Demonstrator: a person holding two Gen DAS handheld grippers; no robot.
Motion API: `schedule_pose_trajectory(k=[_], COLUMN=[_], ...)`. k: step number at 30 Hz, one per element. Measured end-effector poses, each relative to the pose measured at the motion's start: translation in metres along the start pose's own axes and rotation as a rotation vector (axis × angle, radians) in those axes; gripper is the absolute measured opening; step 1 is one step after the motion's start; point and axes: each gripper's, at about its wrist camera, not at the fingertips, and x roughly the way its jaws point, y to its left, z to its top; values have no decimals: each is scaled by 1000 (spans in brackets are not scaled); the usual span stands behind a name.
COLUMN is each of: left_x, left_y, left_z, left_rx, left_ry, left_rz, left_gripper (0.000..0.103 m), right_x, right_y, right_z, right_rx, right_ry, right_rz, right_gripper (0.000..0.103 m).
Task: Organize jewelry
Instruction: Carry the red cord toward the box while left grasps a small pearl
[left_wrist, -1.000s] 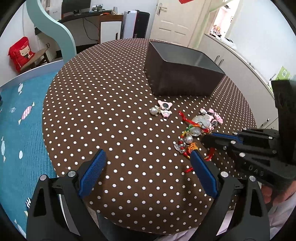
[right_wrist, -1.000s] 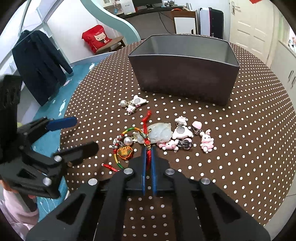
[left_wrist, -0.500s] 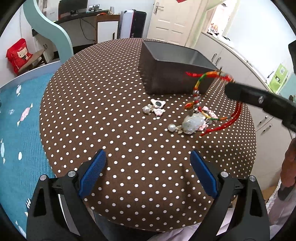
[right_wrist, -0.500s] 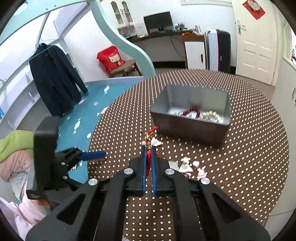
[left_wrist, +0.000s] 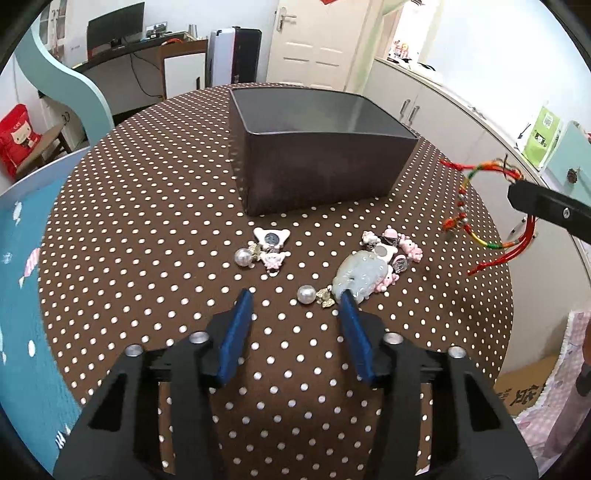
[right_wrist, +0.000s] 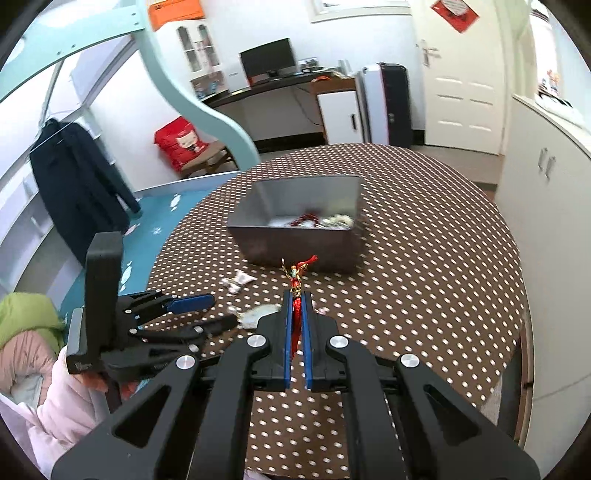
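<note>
Red-cord bracelet (left_wrist: 466, 206) partly hidden in right gripper (right_wrist: 294, 301); box (right_wrist: 295, 236) contents blurred.

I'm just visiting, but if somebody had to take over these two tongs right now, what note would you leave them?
Right tongs: shut on the red cord bracelet, lifted clear of the table.
Left tongs: have just been closing, nothing gripped, low over the table by the pale green pendant.
Grey box: some jewelry already inside.
Left to do: drop the bracelet in, then the pendant, the pearl and the pink charms.
</note>
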Motion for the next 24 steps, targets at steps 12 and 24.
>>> schedule_pose_trajectory(k=[12, 24], left_x=[7, -2], left_y=[-3, 2], left_z=[2, 3], left_rx=[61, 37], left_ry=[4, -11], left_rz=[11, 40], left_gripper=[11, 11], right_x=[3, 1], right_y=[-15, -23], right_z=[-6, -3], right_rx=[41, 43], right_ry=[15, 14], right_rz=[5, 17], right_gripper=[4, 4])
